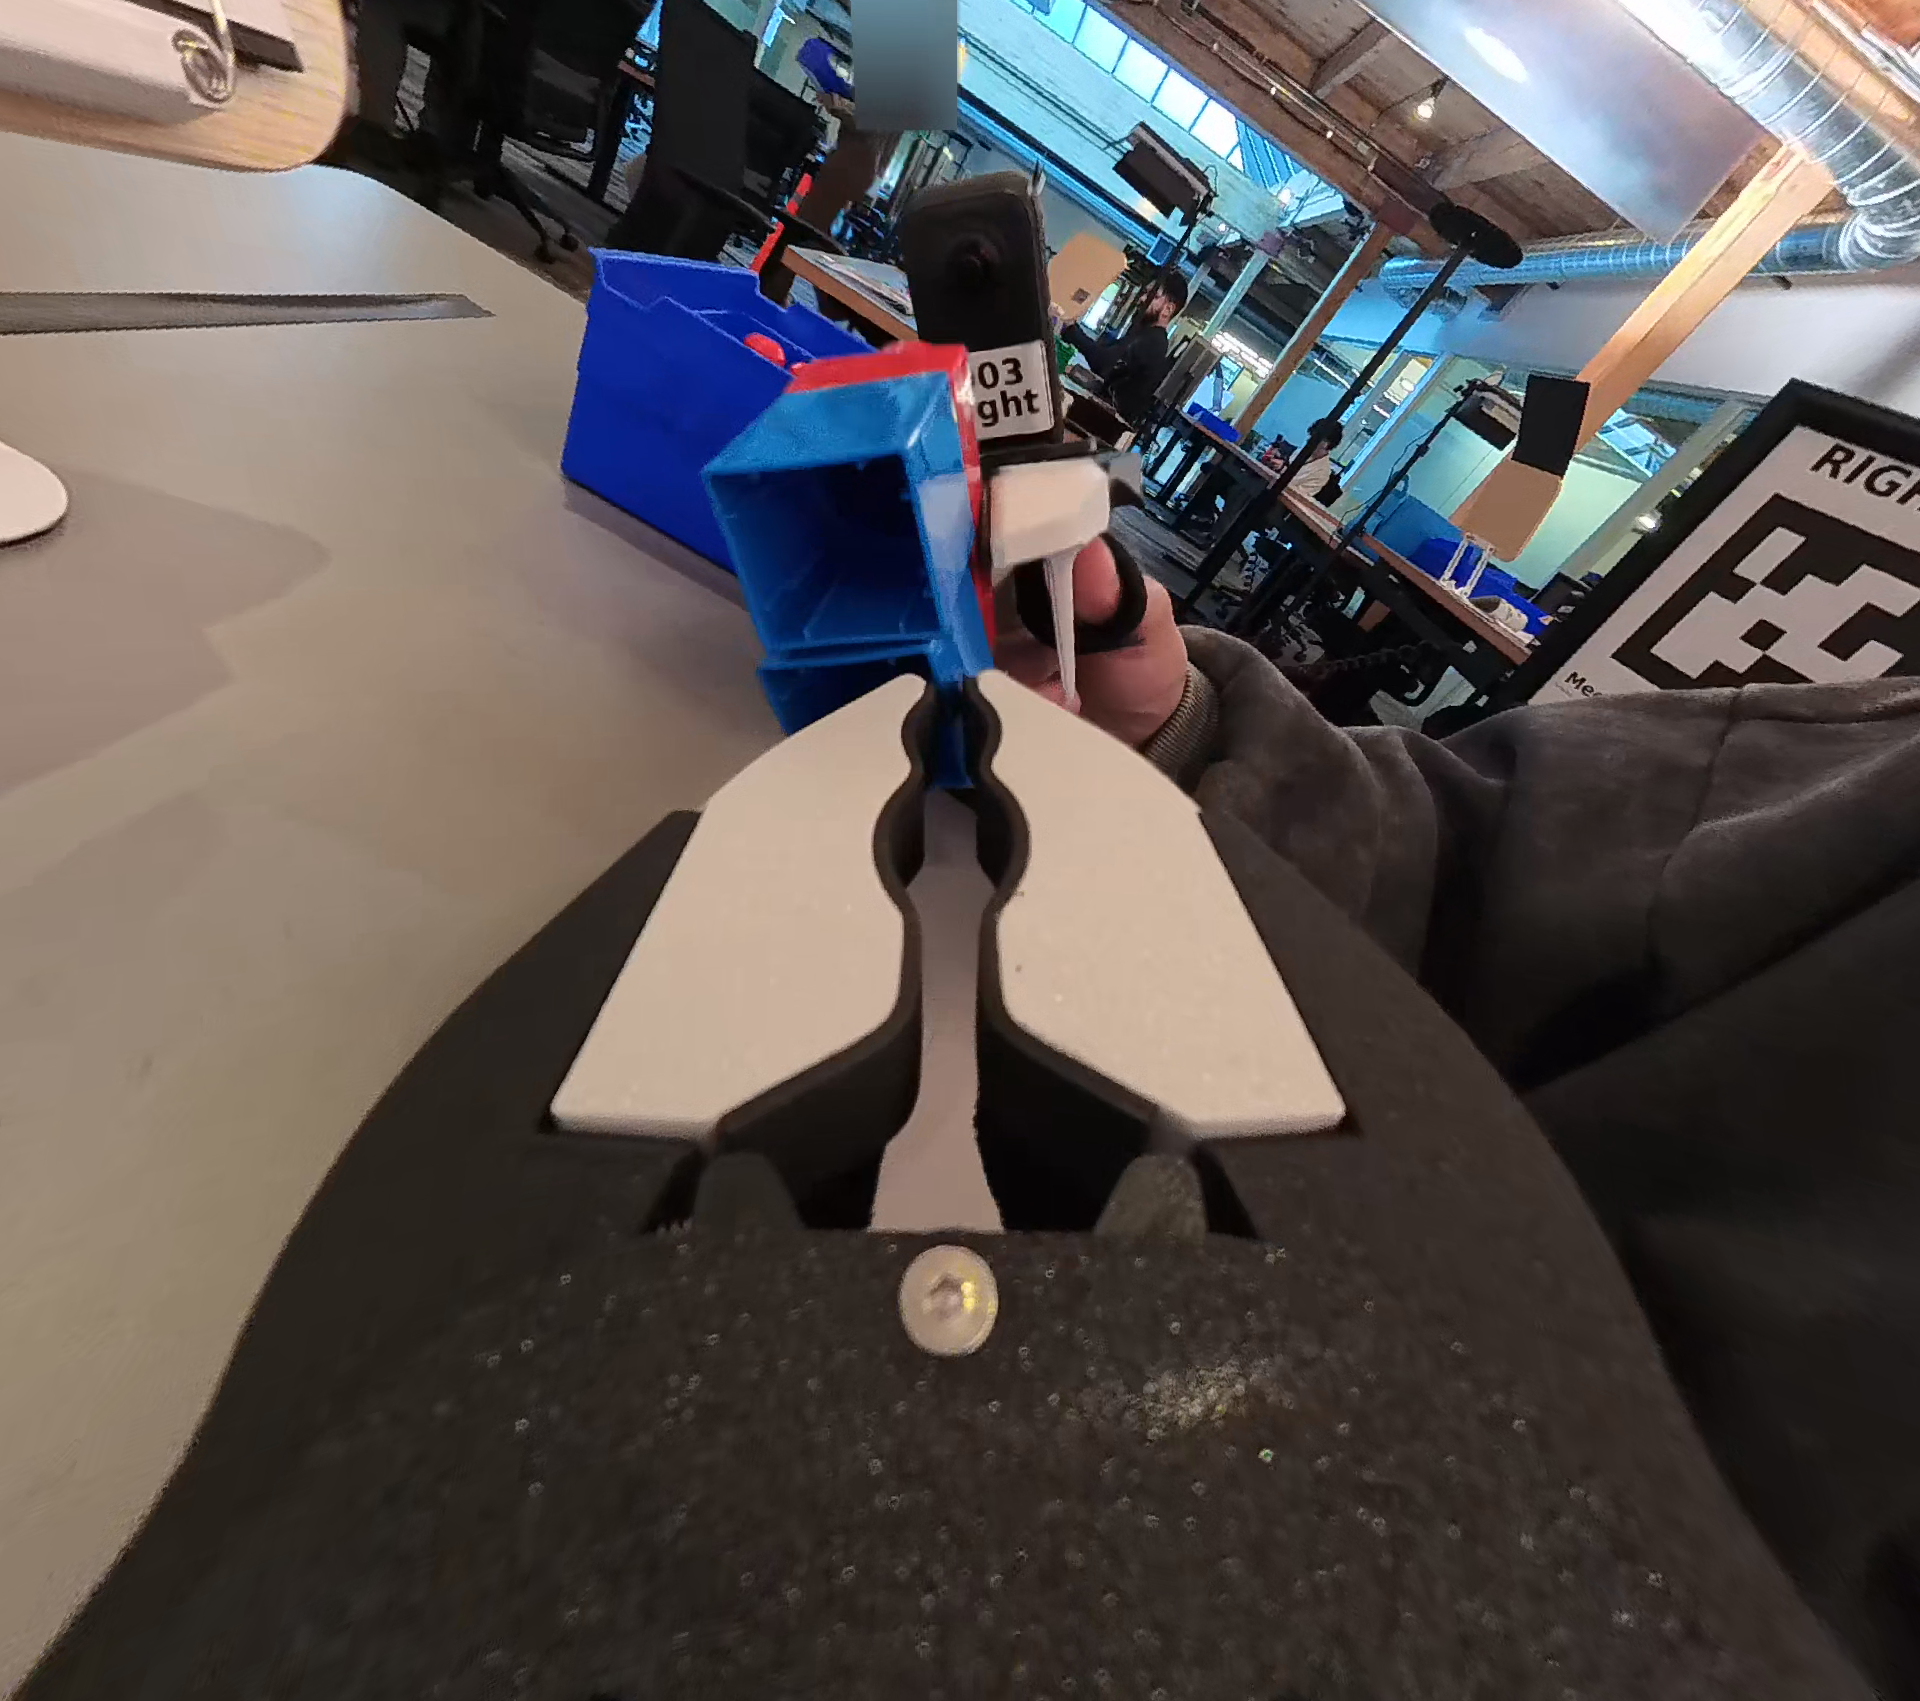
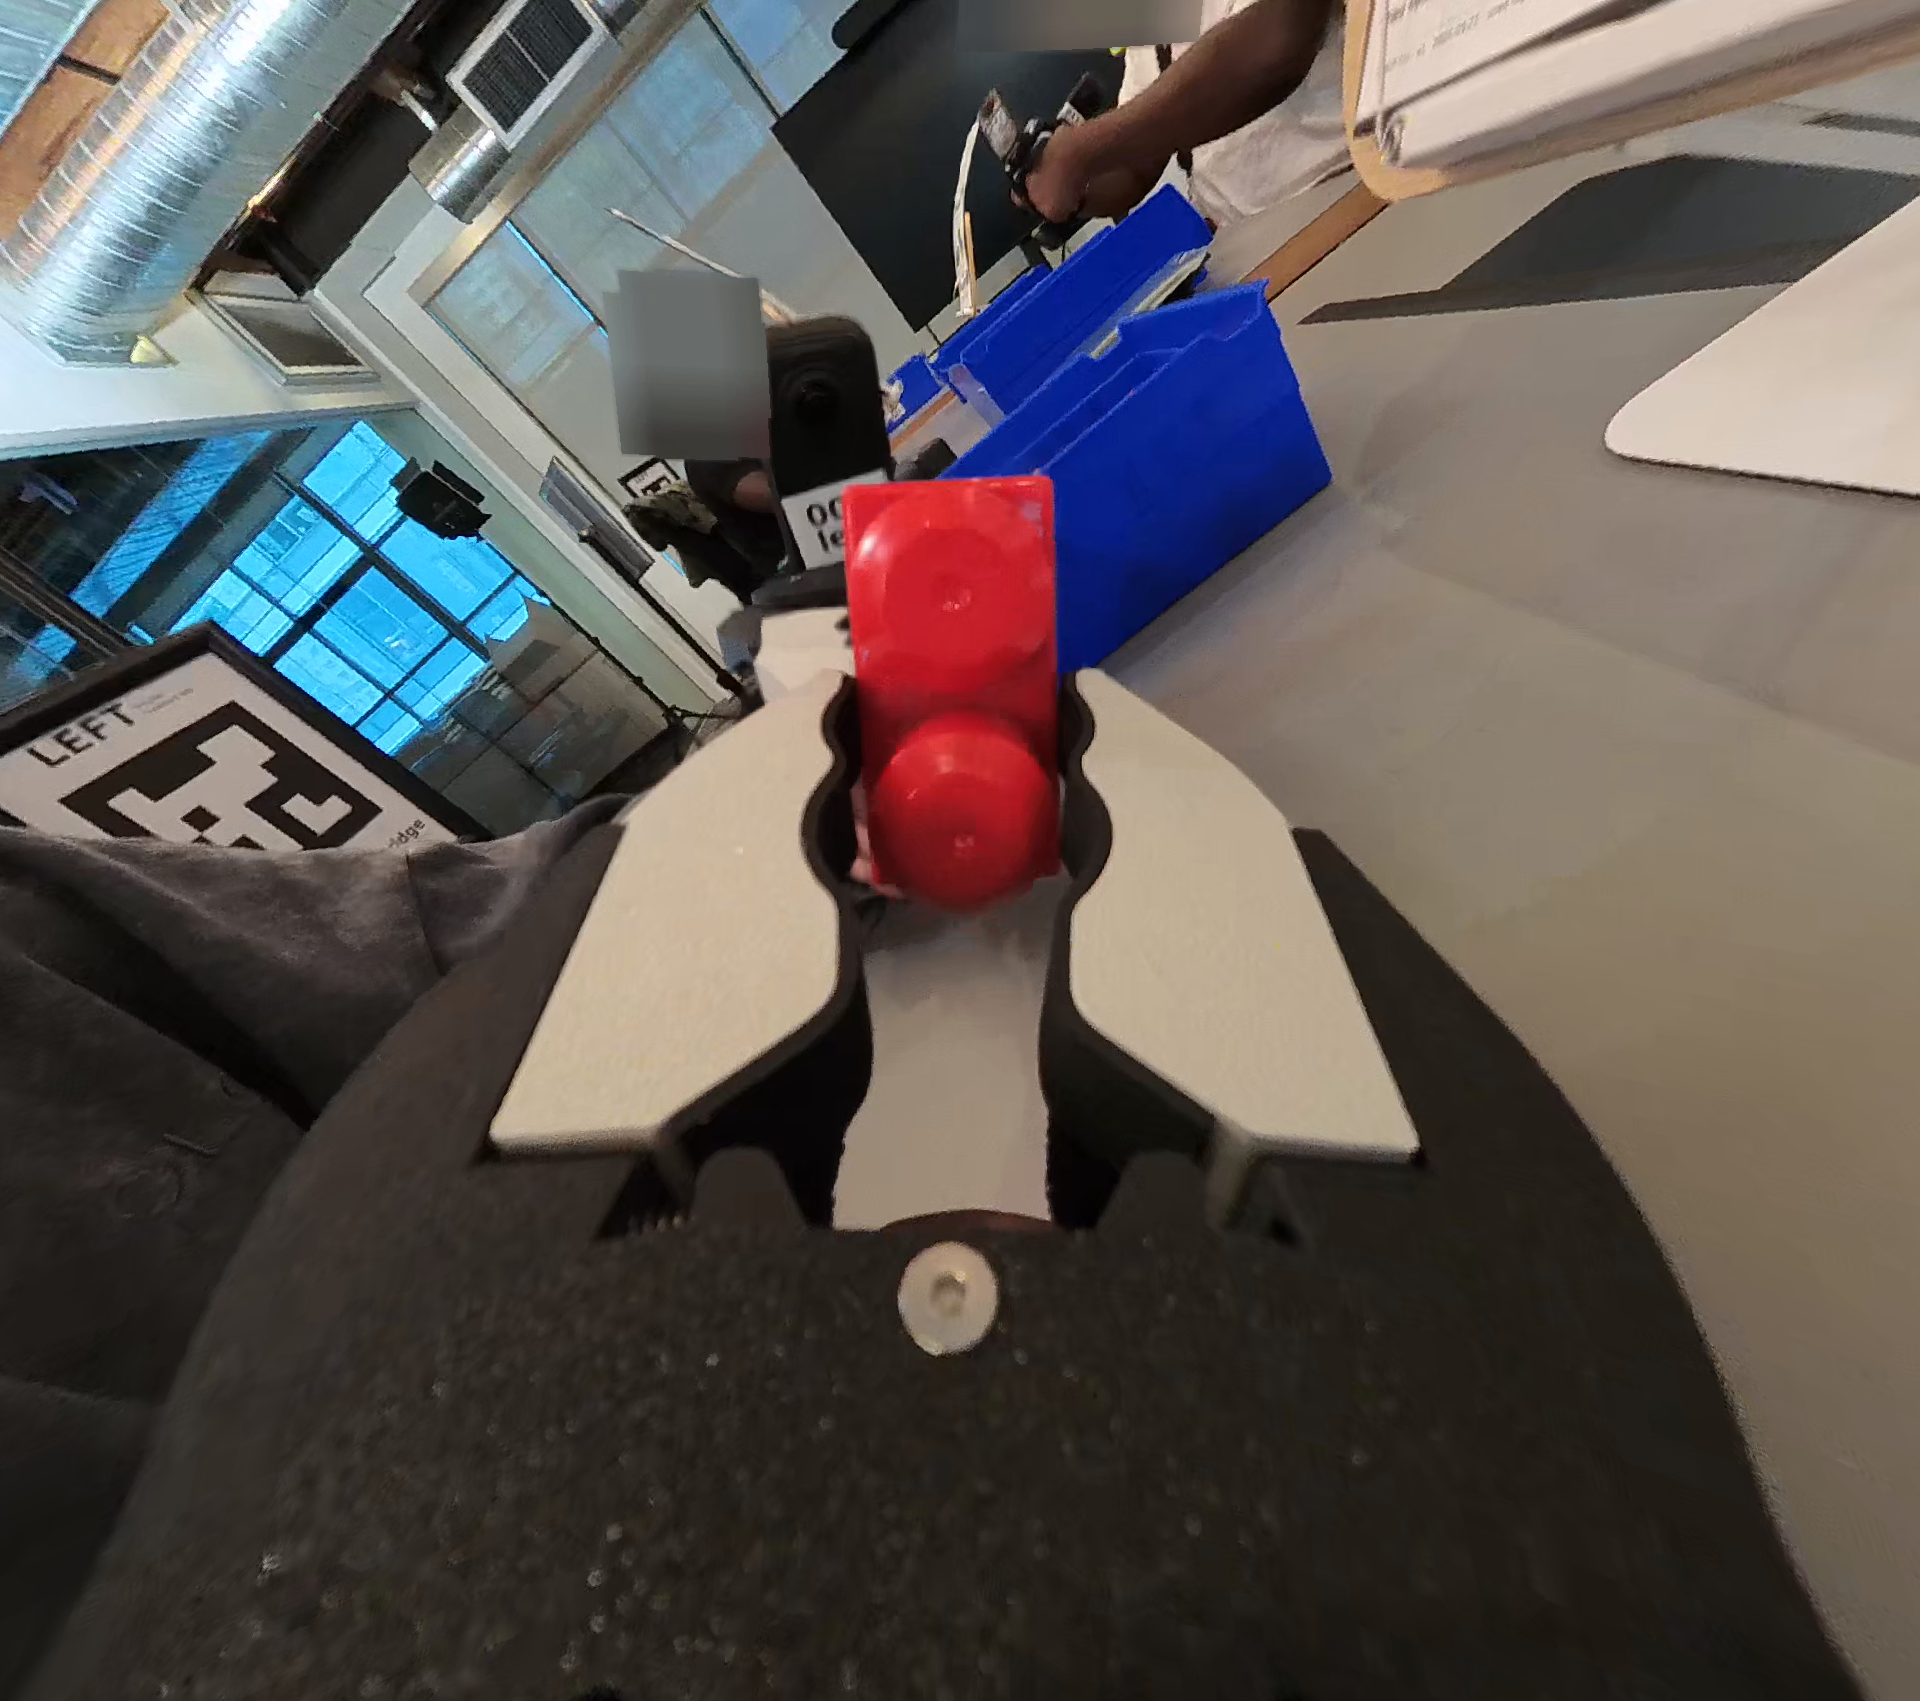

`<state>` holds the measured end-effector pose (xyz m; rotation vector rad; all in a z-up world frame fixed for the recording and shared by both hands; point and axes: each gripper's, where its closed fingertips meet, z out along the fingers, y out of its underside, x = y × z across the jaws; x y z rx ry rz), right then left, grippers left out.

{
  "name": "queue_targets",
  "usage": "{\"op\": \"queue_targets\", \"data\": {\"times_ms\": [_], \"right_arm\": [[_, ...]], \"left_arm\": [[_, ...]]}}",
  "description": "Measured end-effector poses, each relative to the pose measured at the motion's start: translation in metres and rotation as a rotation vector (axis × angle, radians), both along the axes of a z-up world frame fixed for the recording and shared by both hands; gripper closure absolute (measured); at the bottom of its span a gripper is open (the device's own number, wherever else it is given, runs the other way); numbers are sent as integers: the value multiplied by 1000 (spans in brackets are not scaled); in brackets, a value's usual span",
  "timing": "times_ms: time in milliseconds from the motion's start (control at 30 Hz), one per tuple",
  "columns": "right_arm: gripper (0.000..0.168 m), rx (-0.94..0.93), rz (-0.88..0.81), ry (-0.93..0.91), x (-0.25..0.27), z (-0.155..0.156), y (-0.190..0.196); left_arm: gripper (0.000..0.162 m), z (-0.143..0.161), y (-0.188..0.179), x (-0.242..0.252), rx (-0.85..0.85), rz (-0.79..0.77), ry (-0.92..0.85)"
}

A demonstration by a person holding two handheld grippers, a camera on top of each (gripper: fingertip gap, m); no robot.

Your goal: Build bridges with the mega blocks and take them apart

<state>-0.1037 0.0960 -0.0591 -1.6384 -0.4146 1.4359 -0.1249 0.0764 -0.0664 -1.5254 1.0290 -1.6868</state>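
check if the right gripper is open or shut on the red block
Shut on it: the right gripper has both fingers pressed against the red block's sides.

Two grippers; one red block; blue blocks, count unclear; blue bin.

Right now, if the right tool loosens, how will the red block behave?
Probably stiff: the red block looks like hard moulded plastic. Its glossy sides may slip between the right tool pads. The round studs could let it rock or roll briefly on the grey table.
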Motion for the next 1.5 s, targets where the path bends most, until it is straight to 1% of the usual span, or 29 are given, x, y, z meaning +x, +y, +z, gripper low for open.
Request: {"op": "queue_targets", "data": {"times_ms": [33, 100, 167, 200, 267, 300, 333, 367, 400, 433, 467, 500, 567, 600, 667, 733, 833, 1000, 1100, 1167, 1200, 1267, 1300, 1333, 1400, 1500], "right_arm": [[132, 8, -24, -2, 4, 6, 1], [133, 18, -125, -19, 22, 25, 3], [132, 54, -218, -81, 44, 55, -6], [132, 76, -273, -165, 59, 69, -12], [132, 117, -454, -360, 107, 96, -23], [132, 95, -556, -446, 139, 104, -29], [132, 39, -626, -519, 170, 105, -36], [132, -45, -691, -595, 203, 98, -40], [132, -140, -768, -692, 238, 84, -40], [131, -235, -851, -782, 274, 67, -39], [132, -333, -899, -839, 302, 48, -36], [132, -429, -899, -872, 319, 27, -31], [132, -572, -881, -912, 335, -14, -16], [132, -620, -866, -949, 338, -31, -9], [132, -681, -861, -1028, 344, -55, 4], [132, -727, -840, -1061, 344, -68, 15], [132, -828, -825, -1152, 357, -85, 18], [132, -882, -825, -1207, 373, -98, 20], [132, -875, -861, -1171, 378, -98, 24], [132, -878, -856, -1155, 378, -98, 23], [126, -877, -839, -1147, 375, -98, 22], [111, -854, -828, -1128, 371, -92, 21], [103, -826, -839, -1121, 369, -84, 21], [102, -780, -847, -1111, 364, -72, 20], [103, -634, -877, -1075, 344, -39, 18], [104, -271, -874, -958, 277, 23, 17]], "left_arm": [[156, 2, -3, 0, 11, -7, -12], [134, 8, -1, -3, 9, 12, -40], [119, 9, 12, -8, -4, 70, -40], [112, 8, 20, -11, -8, 109, -34], [104, 6, 34, -15, -22, 189, -27], [103, 5, 38, -16, -33, 214, -27], [102, 3, 41, -16, -46, 228, -24], [101, 2, 42, -16, -59, 230, -20], [101, 1, 41, -15, -71, 221, -16], [101, 0, 39, -13, -80, 209, -15], [101, 0, 38, -11, -85, 201, -14], [101, -1, 36, -9, -86, 196, -10], [101, -5, 33, -5, -72, 185, 13], [102, -7, 31, -2, -58, 179, 29], [102, -13, 27, 2, -16, 172, 67], [102, -15, 25, 4, 11, 170, 83], [102, -14, 20, 6, 4, 149, 82], [101, -14, 11, 9, 16, 120, 95], [101, -16, 5, 11, 35, 108, 111], [100, -20, 3, 12, 44, 98, 128], [100, -21, 2, 13, 43, 94, 134], [98, -23, 2, 14, 41, 89, 139], [98, -23, 3, 13, 46, 96, 140], [98, -23, 5, 13, 56, 108, 143], [98, -24, 10, 11, 86, 144, 153], [98, -24, 24, 5, 148, 254, 184]]}}
